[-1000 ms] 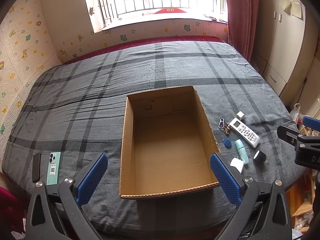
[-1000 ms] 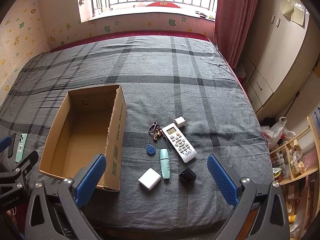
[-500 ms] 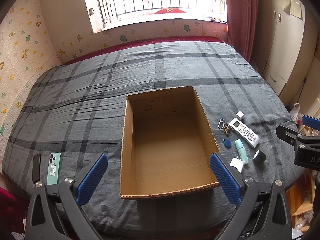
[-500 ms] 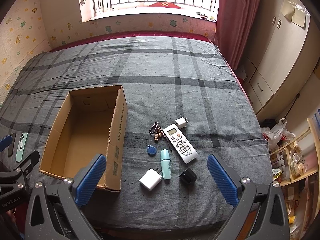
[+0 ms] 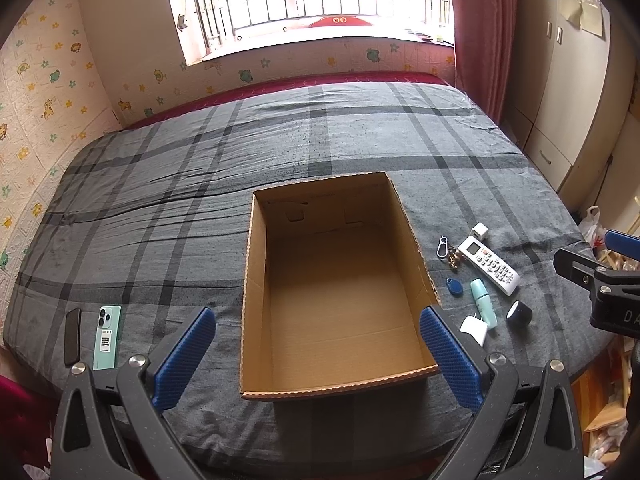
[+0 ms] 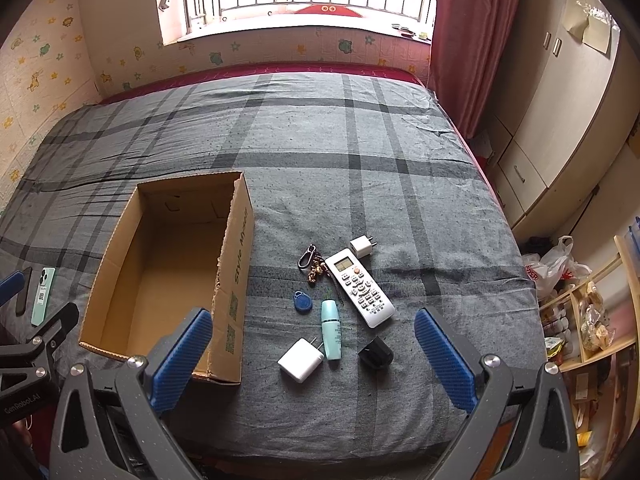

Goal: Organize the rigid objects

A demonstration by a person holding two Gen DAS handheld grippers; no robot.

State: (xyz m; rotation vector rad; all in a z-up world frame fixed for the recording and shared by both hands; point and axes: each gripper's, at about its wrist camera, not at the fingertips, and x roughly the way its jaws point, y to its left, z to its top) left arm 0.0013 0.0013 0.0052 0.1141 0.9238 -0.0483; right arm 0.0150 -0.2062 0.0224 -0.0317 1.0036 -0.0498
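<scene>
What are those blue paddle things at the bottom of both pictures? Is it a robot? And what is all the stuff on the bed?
It is not a robot. A person holds a grabbing tool in each hand, and each tool carries a camera that looks out along its two blue fingers. One picture comes from the left gripper, the other from the right gripper. Both are wide open and hold nothing.

On the grey checked bed stands an empty cardboard box. Beside it lie a white remote control, keys, a blue tag, a mint tube, two white chargers and a small black plug. On the box's other side lie two phones.
</scene>
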